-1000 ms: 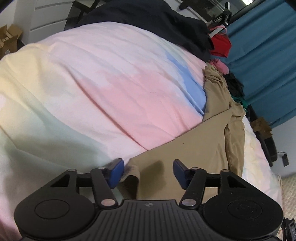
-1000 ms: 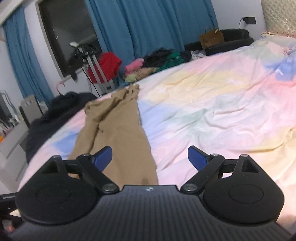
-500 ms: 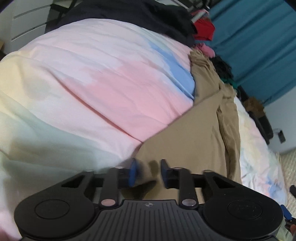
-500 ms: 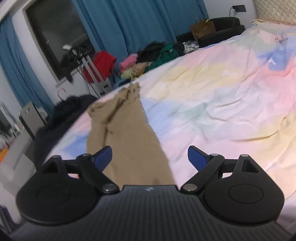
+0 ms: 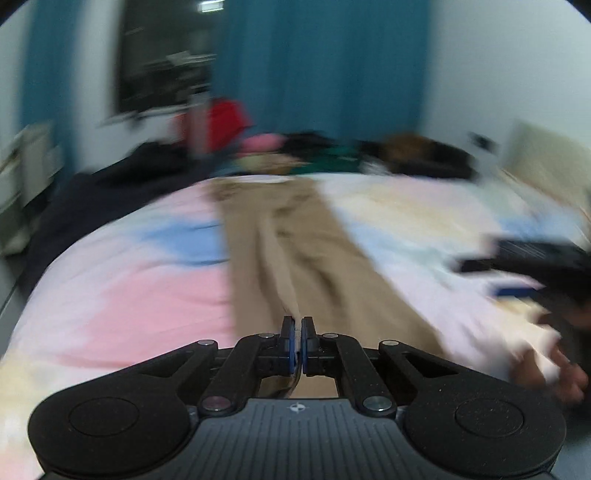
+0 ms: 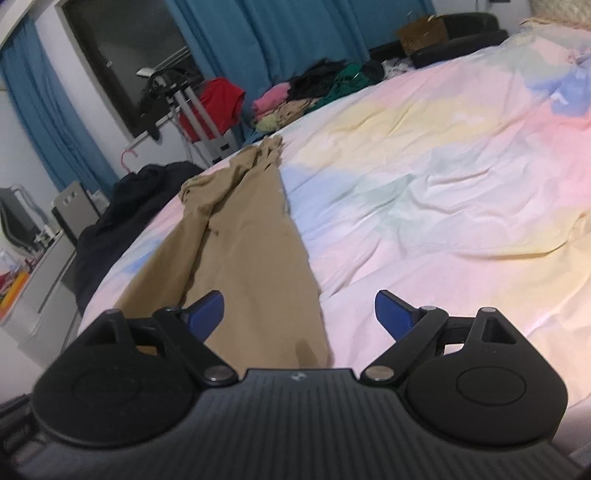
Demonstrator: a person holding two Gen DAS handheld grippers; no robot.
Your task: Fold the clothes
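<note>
Tan trousers (image 5: pixel 295 251) (image 6: pixel 251 251) lie lengthwise on a pastel bed cover (image 5: pixel 129 280) (image 6: pixel 443 192). My left gripper (image 5: pixel 298 332) is shut on their near end, and a crease in the cloth runs straight up to the blue pads; this view is blurred by motion. My right gripper (image 6: pixel 299 314) stands wide open just above the near right edge of the trousers, with nothing pinched. In the left wrist view the right gripper (image 5: pixel 491 278) shows as a dark blur at the right, with a person's hand (image 5: pixel 554 365) below it.
A dark garment heap (image 6: pixel 122 206) (image 5: pixel 92 195) lies on the bed's far left edge. Mixed clothes (image 6: pixel 314 88) are piled past the far end. A red garment (image 6: pixel 218 103) hangs on a rack by the blue curtains (image 6: pixel 277 33). A cardboard box (image 6: pixel 424 26) sits at the back right.
My left gripper closed on the trousers' near end, then rose and rolled, so its view now faces down the trousers. My right gripper shifted slightly and stayed open.
</note>
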